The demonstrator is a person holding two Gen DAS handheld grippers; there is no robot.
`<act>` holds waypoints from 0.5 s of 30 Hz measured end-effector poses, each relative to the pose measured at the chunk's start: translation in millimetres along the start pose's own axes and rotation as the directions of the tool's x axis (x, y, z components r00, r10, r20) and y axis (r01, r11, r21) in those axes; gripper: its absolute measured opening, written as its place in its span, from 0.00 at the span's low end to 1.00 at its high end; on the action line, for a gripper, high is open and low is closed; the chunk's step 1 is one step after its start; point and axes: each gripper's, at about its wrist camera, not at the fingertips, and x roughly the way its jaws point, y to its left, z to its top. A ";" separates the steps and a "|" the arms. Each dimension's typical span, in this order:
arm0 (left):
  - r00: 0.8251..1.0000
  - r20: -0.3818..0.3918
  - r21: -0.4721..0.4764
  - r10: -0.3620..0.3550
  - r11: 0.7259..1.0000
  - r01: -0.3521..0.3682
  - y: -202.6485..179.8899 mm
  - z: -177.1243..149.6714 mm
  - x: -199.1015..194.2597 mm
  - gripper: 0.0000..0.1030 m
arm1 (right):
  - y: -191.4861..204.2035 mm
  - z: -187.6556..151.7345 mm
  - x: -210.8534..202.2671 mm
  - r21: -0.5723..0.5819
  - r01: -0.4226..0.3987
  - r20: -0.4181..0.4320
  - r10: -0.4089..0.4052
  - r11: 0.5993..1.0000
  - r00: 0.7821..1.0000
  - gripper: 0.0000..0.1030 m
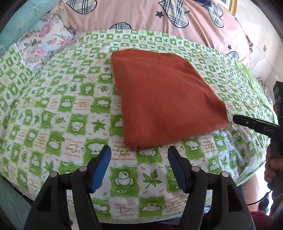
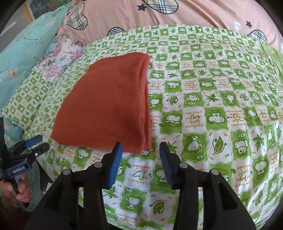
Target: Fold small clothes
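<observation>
We see a rust-red cloth [image 1: 164, 99] lying folded into a flat, roughly square stack on a bed sheet [image 1: 67, 99] printed with green and white checks, leaves and cartoon animals. From the right wrist view, layered edges of the cloth [image 2: 106, 109] run down its right side to the near corner.

Our left gripper [image 1: 139, 152] hovers just above the sheet, right in front of the cloth's near corner. Its blue-padded fingers [image 1: 100, 166] are spread apart with nothing between them; they do not touch the cloth.

Our right gripper [image 2: 140, 148] hangs above the cloth's near right corner. Its fingers [image 2: 115, 164] are also spread and empty, with the corner seen in the gap between them, not pinched.

Each view catches the other gripper at its edge: the right one enters the left wrist view from the right, beside the cloth's right corner, and the left one sits at the lower left of the right wrist view, gripped by a hand [image 2: 17, 189].

Behind the sheet lies a pink quilt [image 1: 141, 16] with plaid hearts and stars. A floral pillow [image 1: 44, 39] and a teal one [image 2: 26, 51] rest at the far left.
</observation>
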 end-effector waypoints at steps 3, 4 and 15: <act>1.000 0.016 -0.017 0.025 1.000 -0.025 2.6 3.1 -8.4 0.81 | 4.5 10.4 1.0 -0.018 -0.023 0.004 0.024 1.000 1.000 0.51; 0.999 0.021 -0.025 0.039 0.999 -0.038 4.4 5.9 -9.5 0.81 | 6.3 16.0 3.4 -0.031 -0.036 0.005 0.036 0.999 0.999 0.52; 0.988 -0.053 -0.007 0.146 0.989 -0.147 11.4 50.7 8.1 0.81 | 21.3 64.1 41.7 -0.103 -0.050 -0.167 0.032 0.993 0.985 0.57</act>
